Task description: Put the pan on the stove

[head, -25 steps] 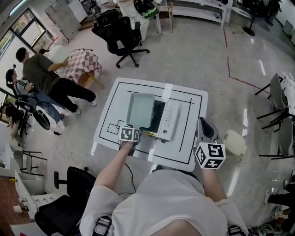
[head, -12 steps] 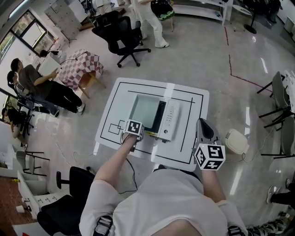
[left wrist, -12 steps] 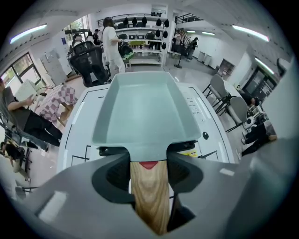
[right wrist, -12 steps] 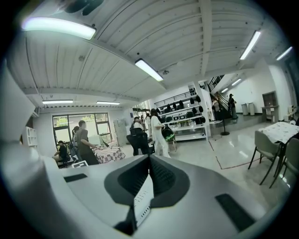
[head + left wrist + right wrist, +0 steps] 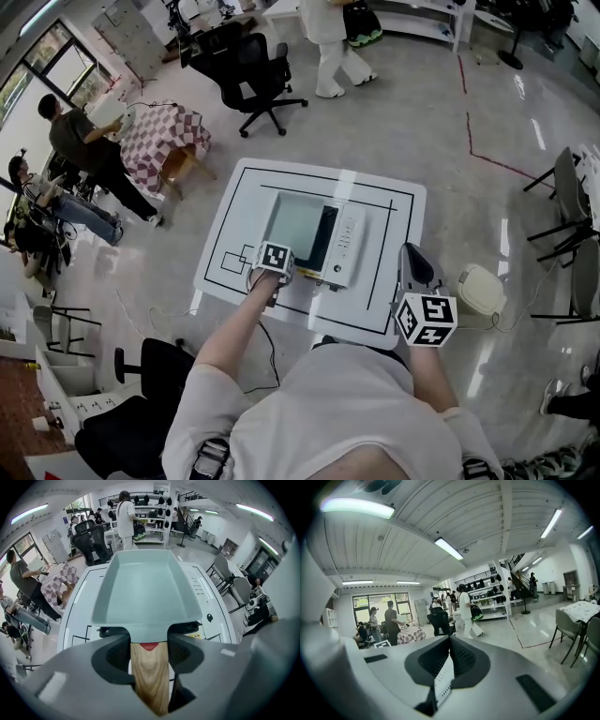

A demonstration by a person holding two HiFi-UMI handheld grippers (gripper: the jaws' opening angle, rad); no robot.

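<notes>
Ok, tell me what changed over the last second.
The pan swung right and levelled out: it was tilted, partly left of the stove, and now lies flat over the stove's dark cooktop. The left gripper carried it there and still clamps its wooden handle. The right gripper stayed shut and empty by the right edge of the table.

Open lab hall, judging by polished floor (image 5: 403, 112), rolling office chair (image 5: 246, 67), shelving racks (image 5: 490, 599), ceiling strip light (image 5: 449, 548), line-marked white tabletop (image 5: 398, 246).
</notes>
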